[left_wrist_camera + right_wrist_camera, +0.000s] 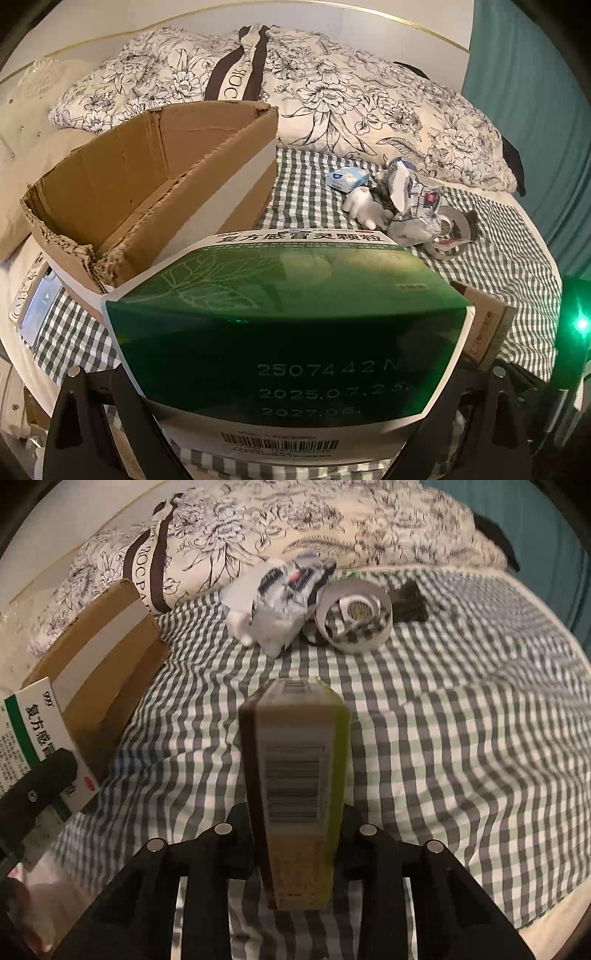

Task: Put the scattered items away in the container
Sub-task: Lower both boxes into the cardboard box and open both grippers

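Note:
My left gripper is shut on a green medicine box and holds it above the bed, just right of the open cardboard box. The green box also shows at the left of the right wrist view. My right gripper is shut on a narrow brown and yellow-green carton, held above the checked sheet; it shows in the left wrist view. On the bed lie a small blue packet, a white toy glove, a crumpled wrapper and a tape roll.
A flowered quilt is heaped along the far side of the bed. The checked sheet covers the bed. A dark small object lies behind the tape roll. A teal curtain hangs at the right.

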`<state>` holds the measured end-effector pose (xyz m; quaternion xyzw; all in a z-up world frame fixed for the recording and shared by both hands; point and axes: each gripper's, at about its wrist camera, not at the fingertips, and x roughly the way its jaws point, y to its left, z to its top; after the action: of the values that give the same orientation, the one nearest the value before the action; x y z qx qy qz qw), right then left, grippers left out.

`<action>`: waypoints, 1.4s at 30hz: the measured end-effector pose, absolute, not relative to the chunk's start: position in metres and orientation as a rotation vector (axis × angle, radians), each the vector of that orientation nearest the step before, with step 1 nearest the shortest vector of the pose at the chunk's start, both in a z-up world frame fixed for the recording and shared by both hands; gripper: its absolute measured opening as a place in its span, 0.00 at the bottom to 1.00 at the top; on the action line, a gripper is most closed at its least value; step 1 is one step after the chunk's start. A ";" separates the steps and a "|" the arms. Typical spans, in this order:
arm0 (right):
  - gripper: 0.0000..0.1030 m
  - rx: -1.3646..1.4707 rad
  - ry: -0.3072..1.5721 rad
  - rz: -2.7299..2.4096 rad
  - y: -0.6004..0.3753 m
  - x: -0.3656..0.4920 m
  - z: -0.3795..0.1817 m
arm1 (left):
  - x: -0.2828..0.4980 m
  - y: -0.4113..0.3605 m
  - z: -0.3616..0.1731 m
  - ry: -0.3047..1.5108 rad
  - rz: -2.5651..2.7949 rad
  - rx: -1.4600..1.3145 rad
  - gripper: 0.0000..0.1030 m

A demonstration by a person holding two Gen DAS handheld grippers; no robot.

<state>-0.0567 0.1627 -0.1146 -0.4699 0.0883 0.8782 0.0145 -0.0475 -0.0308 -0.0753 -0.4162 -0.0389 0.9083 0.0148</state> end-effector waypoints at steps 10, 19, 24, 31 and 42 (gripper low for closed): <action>0.28 -1.337 0.198 2.847 0.133 -0.043 -0.055 | -0.036 -0.043 -0.042 -0.171 2.844 -1.184 0.94; 0.28 -1.120 0.150 3.120 0.078 -0.051 0.051 | -0.042 -0.109 0.068 -0.171 3.005 -0.868 0.94; 0.28 -1.058 0.152 3.244 0.033 -0.081 0.082 | -0.067 -0.164 0.079 -0.193 3.132 -0.881 0.94; 0.28 -1.198 0.317 3.238 -0.001 -0.134 0.061 | -0.104 -0.191 0.016 -0.386 3.214 -1.103 0.94; 0.28 -1.302 0.294 3.257 -0.030 -0.183 0.036 | -0.112 -0.174 -0.003 -0.203 3.167 -0.993 0.96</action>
<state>-0.1829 -0.0298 0.0356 -0.3634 0.0822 0.9088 -0.1880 -0.1123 -0.1739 -0.0026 -0.2974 -0.0607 0.9484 -0.0916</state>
